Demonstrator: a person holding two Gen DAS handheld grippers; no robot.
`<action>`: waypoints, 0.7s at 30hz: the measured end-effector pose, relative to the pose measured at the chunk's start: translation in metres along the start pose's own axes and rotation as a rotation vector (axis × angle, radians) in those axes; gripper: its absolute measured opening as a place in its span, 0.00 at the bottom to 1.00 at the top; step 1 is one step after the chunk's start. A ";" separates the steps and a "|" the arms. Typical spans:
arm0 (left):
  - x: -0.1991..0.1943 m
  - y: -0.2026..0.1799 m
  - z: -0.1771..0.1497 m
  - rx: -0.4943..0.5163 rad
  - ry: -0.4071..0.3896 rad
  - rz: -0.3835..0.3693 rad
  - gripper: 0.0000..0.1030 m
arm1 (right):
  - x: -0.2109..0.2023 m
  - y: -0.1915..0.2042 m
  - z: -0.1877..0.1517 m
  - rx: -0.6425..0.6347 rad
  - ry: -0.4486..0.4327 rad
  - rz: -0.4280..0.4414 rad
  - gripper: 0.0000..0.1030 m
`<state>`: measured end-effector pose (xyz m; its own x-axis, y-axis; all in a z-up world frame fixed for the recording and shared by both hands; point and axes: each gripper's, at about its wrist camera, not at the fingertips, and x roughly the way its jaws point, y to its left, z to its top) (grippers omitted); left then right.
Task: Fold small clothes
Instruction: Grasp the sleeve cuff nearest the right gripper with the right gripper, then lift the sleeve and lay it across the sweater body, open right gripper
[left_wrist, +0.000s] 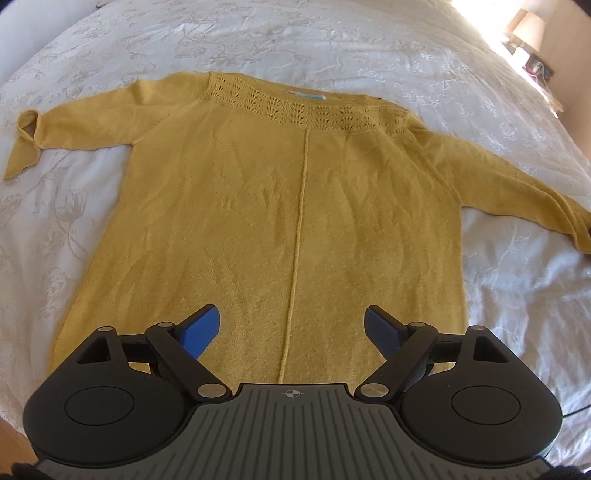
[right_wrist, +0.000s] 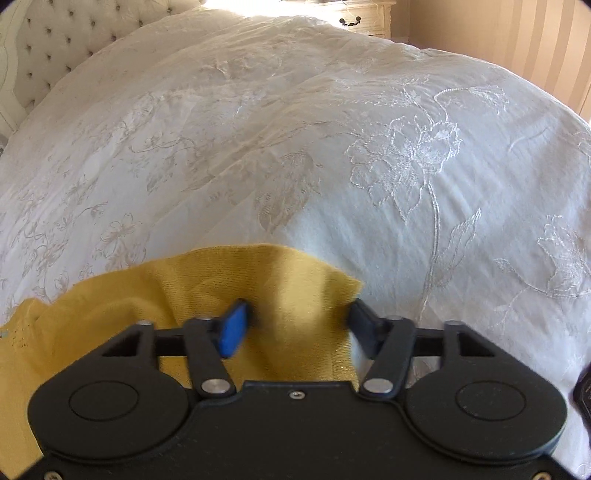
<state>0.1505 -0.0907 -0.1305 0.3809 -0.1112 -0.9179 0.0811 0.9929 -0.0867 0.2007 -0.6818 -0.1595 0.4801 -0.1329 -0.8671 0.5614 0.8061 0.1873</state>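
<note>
A: Where is the mustard-yellow knitted sweater (left_wrist: 288, 206) lying?

B: It is lying flat on the white embroidered bedspread (left_wrist: 480, 92), both sleeves spread outward. The lace-patterned neckline is pointing away from the left wrist camera, and the hem is sitting nearest it. A raised centre seam is running down the body panel.

A: How is the left gripper (left_wrist: 291, 321) standing relative to it?

B: It is hovering over the hem area, its blue pads (left_wrist: 201, 330) set far apart, one on each side of the centre seam. The jaws are released and nothing is pinched between them. Whether the pad tips are touching the knit cannot be determined.

A: And the right gripper (right_wrist: 297, 319)?

B: It is positioned at a bunched end of the yellow knit (right_wrist: 280, 280), which is lying wrinkled on the bedspread. Fabric is sitting between the two fingers. The pads are showing a clear gap in the slightly blurred right wrist view, so a clamp on the cloth is not confirmed.

A: Surroundings?

B: A cream tufted headboard (right_wrist: 44, 48) is showing at the far left of the right wrist view.
</note>
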 end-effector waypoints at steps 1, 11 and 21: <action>0.002 0.002 0.001 0.005 0.003 -0.005 0.83 | -0.005 0.003 0.002 -0.007 -0.002 0.012 0.15; 0.014 0.022 0.019 0.056 -0.002 -0.081 0.83 | -0.052 0.000 0.032 -0.084 -0.027 -0.189 0.14; 0.015 0.072 0.031 0.040 -0.015 -0.112 0.84 | -0.094 0.149 0.038 -0.185 -0.096 0.127 0.15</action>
<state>0.1901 -0.0218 -0.1382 0.3809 -0.2223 -0.8975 0.1603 0.9718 -0.1727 0.2648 -0.5716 -0.0329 0.6061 -0.0707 -0.7922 0.3632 0.9107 0.1966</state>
